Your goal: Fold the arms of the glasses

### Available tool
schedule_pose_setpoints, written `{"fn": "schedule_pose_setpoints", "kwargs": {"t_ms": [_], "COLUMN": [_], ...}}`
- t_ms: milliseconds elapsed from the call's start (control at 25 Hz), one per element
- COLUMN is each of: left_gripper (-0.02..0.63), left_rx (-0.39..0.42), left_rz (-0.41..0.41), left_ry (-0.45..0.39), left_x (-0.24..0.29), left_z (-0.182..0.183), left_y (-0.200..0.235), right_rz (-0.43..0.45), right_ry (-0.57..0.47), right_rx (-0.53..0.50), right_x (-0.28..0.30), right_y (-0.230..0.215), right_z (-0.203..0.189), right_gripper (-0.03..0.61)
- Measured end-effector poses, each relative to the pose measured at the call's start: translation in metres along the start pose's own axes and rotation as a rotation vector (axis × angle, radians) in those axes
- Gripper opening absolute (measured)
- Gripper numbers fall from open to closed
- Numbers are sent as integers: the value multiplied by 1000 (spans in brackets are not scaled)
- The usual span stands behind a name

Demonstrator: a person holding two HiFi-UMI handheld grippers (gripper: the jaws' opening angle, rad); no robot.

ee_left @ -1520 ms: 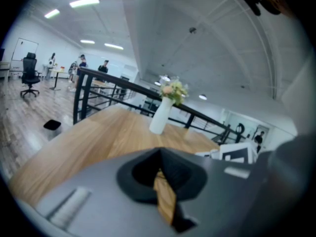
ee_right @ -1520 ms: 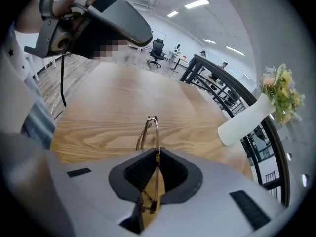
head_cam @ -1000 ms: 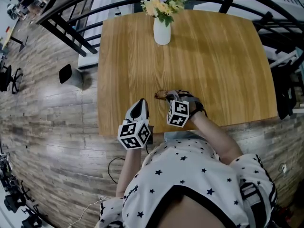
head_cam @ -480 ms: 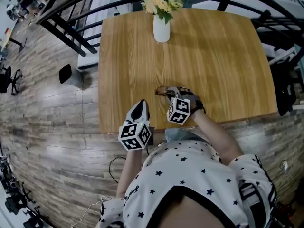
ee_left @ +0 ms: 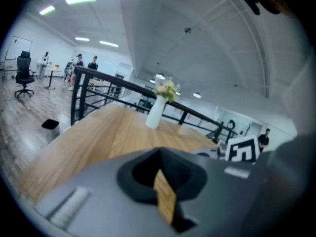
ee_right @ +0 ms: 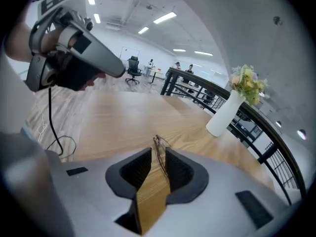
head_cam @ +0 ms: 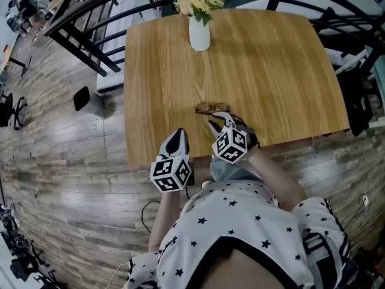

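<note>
Downtilt, both; L hand-held gripper (head_cam: 179, 131) closed, empty; R hand-held gripper (head_cam: 218, 120) ajar nr glasses (head_cam: 208, 108)

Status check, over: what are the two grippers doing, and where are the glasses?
Left gripper shut, empty. Right gripper open, glasses on table just ahead of its jaws. Nothing in the way.

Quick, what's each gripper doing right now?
Left gripper: shut, holding nothing.
Right gripper: open; the glasses show in the gap between its jaws, not clamped.
</note>
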State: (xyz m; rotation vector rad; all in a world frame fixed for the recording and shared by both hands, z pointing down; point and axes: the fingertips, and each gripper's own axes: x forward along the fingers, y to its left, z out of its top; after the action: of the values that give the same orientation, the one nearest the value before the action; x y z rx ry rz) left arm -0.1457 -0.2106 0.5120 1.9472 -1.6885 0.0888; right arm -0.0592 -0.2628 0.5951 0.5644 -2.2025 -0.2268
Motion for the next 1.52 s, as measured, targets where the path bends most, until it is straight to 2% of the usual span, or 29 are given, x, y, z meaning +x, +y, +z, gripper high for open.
{"fn": "schedule_pose_setpoints", "kwargs": {"t_ms": [280,600,1040,1520], "left_gripper": [6,8,8,6], "left_rx": [10,13,19,21], "left_rz": [-21,-47,-51,-82], "left_ry": [-6,-17,-22,-14], "left_x": [-29,-60,-103,-127], "left_z": [-12,-26,-49,-75], "left_y": [-6,-20,-32,-47], "right_rz": [-49,-58,-78,-94], "right_ry": [-101,-182,-306,-350], "right_rx": [192,329,453,492], "right_x": [-43,-86,-138,-173], "right_y": [16,39,71,98], "right_z": [16,31,40,29], "right_gripper": [54,32,22,21]}}
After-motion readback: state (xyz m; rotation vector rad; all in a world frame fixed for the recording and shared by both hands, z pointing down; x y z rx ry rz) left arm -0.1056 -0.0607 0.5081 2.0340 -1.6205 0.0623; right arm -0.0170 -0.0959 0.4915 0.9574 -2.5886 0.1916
